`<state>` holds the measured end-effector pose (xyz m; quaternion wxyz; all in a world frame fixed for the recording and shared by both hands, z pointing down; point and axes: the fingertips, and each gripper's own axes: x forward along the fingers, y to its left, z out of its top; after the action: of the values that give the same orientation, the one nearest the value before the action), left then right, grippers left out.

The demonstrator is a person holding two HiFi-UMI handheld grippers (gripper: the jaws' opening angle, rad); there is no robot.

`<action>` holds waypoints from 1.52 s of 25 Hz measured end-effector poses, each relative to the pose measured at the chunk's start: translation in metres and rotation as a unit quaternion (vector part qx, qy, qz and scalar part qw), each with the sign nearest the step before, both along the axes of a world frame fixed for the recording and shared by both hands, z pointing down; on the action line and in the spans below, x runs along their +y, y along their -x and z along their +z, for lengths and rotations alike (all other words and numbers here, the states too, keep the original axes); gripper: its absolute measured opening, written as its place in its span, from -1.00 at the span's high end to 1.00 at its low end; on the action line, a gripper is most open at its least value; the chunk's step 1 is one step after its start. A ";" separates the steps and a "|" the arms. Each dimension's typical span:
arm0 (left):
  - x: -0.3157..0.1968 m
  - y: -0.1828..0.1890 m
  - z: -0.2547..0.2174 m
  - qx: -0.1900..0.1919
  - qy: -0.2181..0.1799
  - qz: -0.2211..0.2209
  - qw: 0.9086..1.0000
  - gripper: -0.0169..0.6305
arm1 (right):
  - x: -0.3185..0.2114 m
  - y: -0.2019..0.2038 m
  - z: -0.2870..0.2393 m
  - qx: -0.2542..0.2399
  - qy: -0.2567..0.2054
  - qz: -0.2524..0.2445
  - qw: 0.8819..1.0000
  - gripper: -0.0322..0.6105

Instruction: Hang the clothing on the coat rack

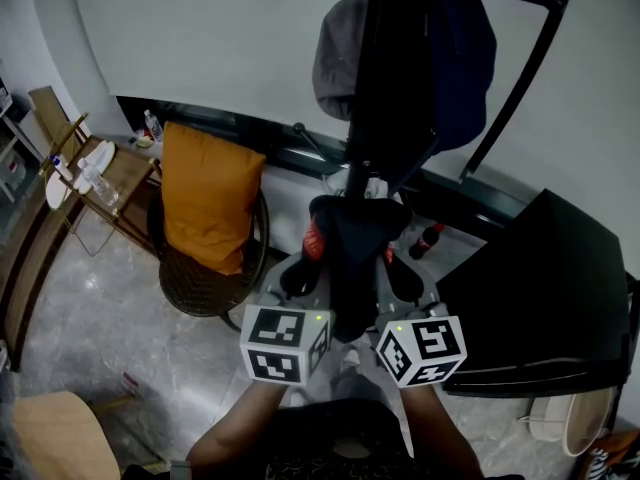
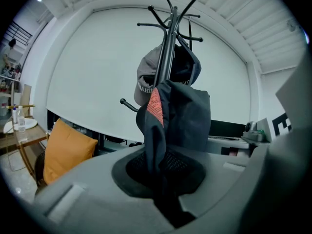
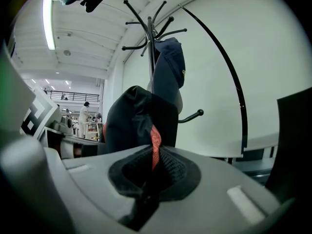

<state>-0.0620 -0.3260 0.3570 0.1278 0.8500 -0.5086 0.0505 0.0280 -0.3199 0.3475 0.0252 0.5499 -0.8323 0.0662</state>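
My left gripper (image 1: 300, 270) (image 2: 164, 180) is clamped on a fold of the dark garment (image 1: 352, 253) (image 2: 187, 116). The cloth runs down into the slot between its jaws, and an orange-red mesh strip (image 2: 154, 106) shows along the garment's edge. My right gripper (image 1: 398, 268) (image 3: 150, 175) is likewise closed on the same garment (image 3: 130, 123), with the mesh strip (image 3: 154, 143) pinched right at the jaw line. In the head view the two grippers sit side by side, marker cubes toward me, and the garment is bunched up between and above them.

The garment hangs in my grip just in front of the coat rack (image 1: 385, 98) (image 2: 166, 57) (image 3: 151, 62), low against its black pole and below the hooks. Higher on the rack a grey cap (image 1: 335, 58) (image 2: 144, 79) hangs to the left of the pole and a navy cap (image 1: 465, 38) (image 3: 171, 62) to the right.

Further out on the left, an orange cushion (image 1: 207, 200) leans in a round dark chair (image 1: 200, 290), and a small wooden side table (image 1: 112, 173) stands beyond it. A black slanted surface (image 1: 545, 298) fills the right side.
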 end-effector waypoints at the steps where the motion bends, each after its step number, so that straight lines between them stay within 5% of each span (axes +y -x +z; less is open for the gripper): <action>1: -0.001 0.000 0.000 -0.002 -0.001 -0.001 1.000 0.84 | -0.002 0.001 0.000 -0.001 0.000 -0.001 1.000 0.82; 38: -0.042 0.000 0.014 -0.005 0.017 -0.012 1.000 0.84 | -0.039 0.009 0.016 0.007 0.008 -0.023 1.000 0.82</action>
<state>-0.0624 -0.3682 0.3712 0.1398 0.8415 -0.5182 0.0620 0.0192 -0.3591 0.3638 0.0369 0.5309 -0.8439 0.0683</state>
